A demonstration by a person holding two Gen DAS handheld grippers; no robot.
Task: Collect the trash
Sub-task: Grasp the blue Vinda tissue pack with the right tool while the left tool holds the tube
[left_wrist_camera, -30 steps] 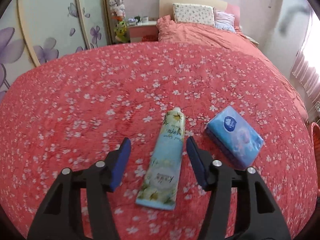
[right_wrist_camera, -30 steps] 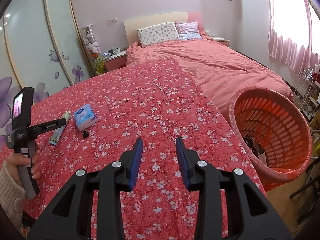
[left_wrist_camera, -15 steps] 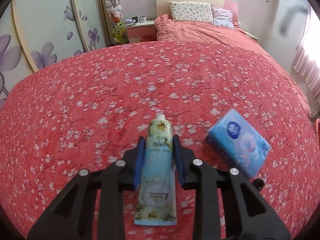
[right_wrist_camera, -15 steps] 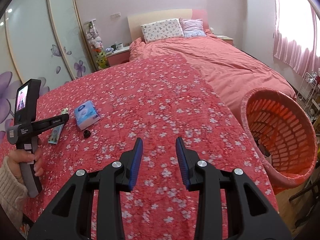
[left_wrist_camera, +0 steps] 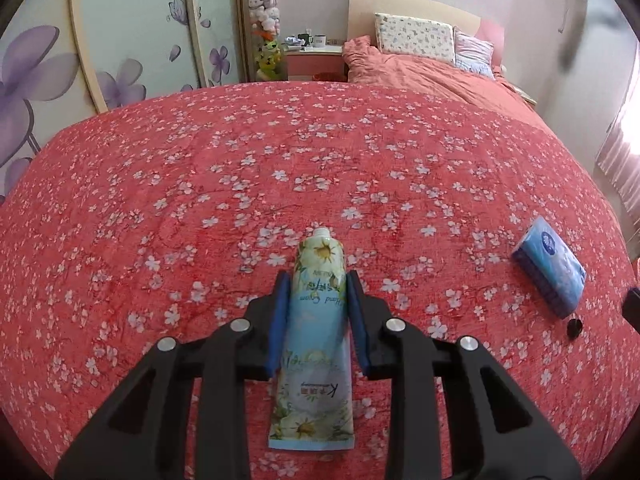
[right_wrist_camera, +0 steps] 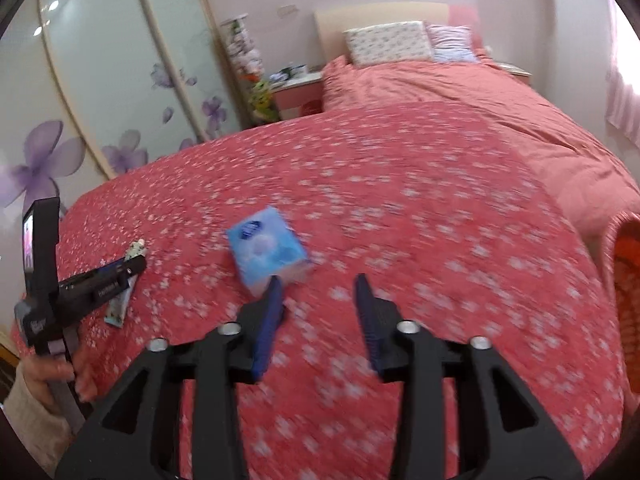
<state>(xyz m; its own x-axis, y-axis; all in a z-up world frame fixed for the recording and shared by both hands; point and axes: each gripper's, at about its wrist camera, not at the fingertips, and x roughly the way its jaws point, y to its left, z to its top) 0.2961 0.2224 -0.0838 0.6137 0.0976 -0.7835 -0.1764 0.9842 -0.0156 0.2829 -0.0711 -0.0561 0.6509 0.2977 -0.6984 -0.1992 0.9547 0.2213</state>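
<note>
A pale blue flowered hand-cream tube (left_wrist_camera: 316,328) sits between the blue pads of my left gripper (left_wrist_camera: 318,284), which is shut on it above the red flowered blanket (left_wrist_camera: 200,168). The same tube (right_wrist_camera: 120,308) shows at the left in the right wrist view, under the left gripper (right_wrist_camera: 132,268). A blue tissue pack (left_wrist_camera: 550,266) lies to the right, with a small black cap (left_wrist_camera: 575,326) near it. My right gripper (right_wrist_camera: 318,284) is opening just short of the tissue pack (right_wrist_camera: 266,250), with nothing between its jaws.
An orange laundry basket (right_wrist_camera: 626,280) stands at the blanket's right edge. Beyond the blanket is a bed with pillows (left_wrist_camera: 416,38), a nightstand (left_wrist_camera: 314,54) and a wardrobe with purple flowers (left_wrist_camera: 40,68). A person's hand (right_wrist_camera: 56,372) holds the left gripper's handle.
The left gripper shut on the tube and carried it leftward, away from the tissue pack. The right gripper swung left toward the tissue pack and its jaws spread wider.
</note>
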